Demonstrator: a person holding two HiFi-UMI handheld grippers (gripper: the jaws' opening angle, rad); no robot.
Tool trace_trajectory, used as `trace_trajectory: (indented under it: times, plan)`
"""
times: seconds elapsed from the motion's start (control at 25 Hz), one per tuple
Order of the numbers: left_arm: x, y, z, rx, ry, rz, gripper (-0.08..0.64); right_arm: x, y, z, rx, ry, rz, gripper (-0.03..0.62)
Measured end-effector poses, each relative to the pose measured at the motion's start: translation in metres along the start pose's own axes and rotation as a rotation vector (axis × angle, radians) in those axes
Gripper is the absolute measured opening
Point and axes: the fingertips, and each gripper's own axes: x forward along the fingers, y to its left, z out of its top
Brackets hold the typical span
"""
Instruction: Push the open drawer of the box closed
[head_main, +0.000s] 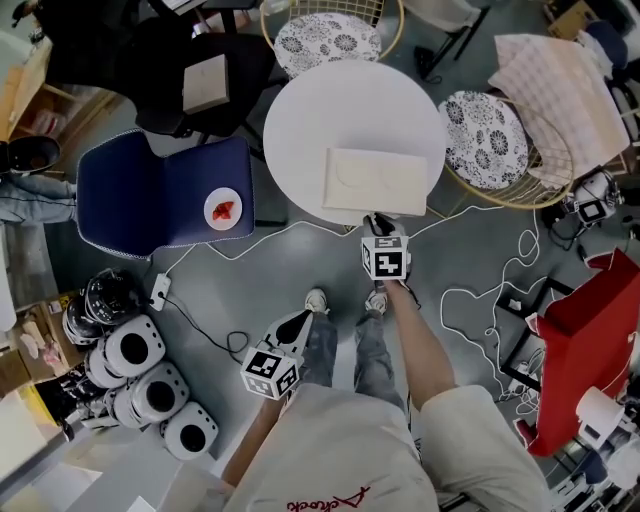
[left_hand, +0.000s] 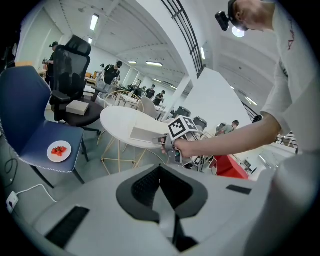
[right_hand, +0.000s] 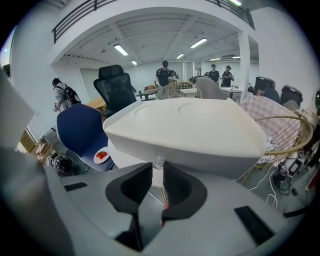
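A cream box (head_main: 375, 180) lies on the round white table (head_main: 300, 120), by its near edge. My right gripper (head_main: 376, 222) reaches to the box's near face. In the right gripper view the box (right_hand: 185, 130) fills the middle, and a small clear drawer knob (right_hand: 158, 162) sits between the pads of my right gripper (right_hand: 158, 168), which are shut on it. How far the drawer stands out is not visible. My left gripper (head_main: 303, 318) hangs low beside the person's leg, away from the table. Its jaws (left_hand: 160, 171) are shut and hold nothing.
A blue chair (head_main: 150, 190) with a plate of strawberries (head_main: 222, 209) stands left of the table. Wire-frame seats (head_main: 490, 140) stand behind and to its right. White cables (head_main: 480, 290) trail over the floor. A red cabinet (head_main: 590, 320) stands at the right, round black-and-white devices (head_main: 140, 380) at the lower left.
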Motion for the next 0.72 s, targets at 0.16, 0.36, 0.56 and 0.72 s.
trace_trajectory:
  times: [0.16,0.36,0.56,0.72]
  plan:
    - [0.000,-0.002,0.002,0.005,-0.003,-0.005,0.012,-0.002,0.002,-0.012,0.063,0.057,0.032,0.123]
    - [0.002,-0.008,0.001,0.010,-0.006,-0.018,0.012,-0.015,0.004,-0.037,0.064,0.084,0.048,0.150]
    - [0.008,-0.015,0.003,0.022,-0.004,-0.036,0.012,-0.027,0.002,-0.029,0.067,0.023,0.034,0.084]
    - [0.009,-0.021,0.004,0.035,-0.006,-0.046,0.012,-0.045,0.013,-0.009,0.037,-0.082,0.068,0.017]
